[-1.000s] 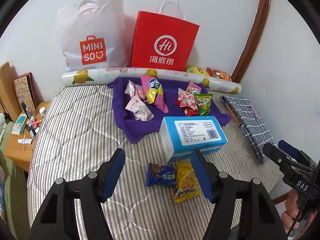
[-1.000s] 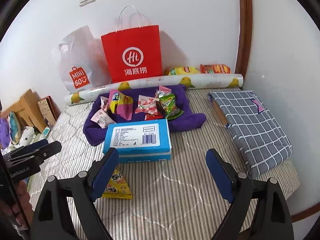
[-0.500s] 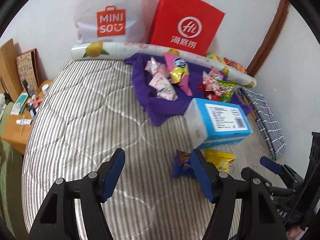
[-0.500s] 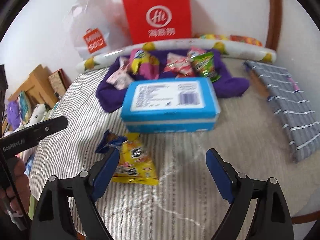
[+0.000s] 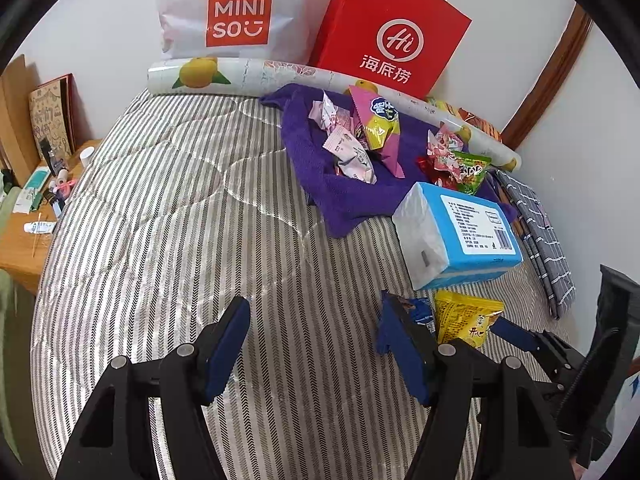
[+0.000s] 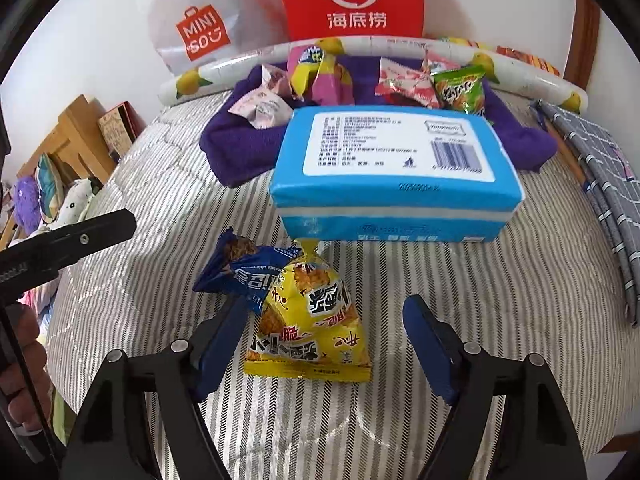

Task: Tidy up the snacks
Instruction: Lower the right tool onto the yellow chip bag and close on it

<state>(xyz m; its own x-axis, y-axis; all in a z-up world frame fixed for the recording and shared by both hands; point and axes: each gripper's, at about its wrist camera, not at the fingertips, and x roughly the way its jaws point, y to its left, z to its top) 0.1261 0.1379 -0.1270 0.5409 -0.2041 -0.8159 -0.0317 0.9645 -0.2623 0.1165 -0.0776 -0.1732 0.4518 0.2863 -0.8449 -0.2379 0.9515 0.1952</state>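
Yellow snack packet (image 6: 310, 322) is lying flat on the striped mattress (image 6: 400, 420), straddled by the right gripper (image 6: 324, 338); jaws are closing, packet is between them, pads not yet seen pressing on it. A blue snack packet (image 6: 244, 276) is tucked partly under the yellow one's left edge, so the two touch and could be dragged together. Both are parked just in front of the blue tissue pack (image 6: 394, 172), apart from the sorted snacks on the purple towel (image 6: 240, 148) behind it. The yellow packet is judged the next to be carried there. Left gripper (image 5: 316, 350) is held open over bare mattress, nothing between its jaws, presumably kept clear for the right-hand pick
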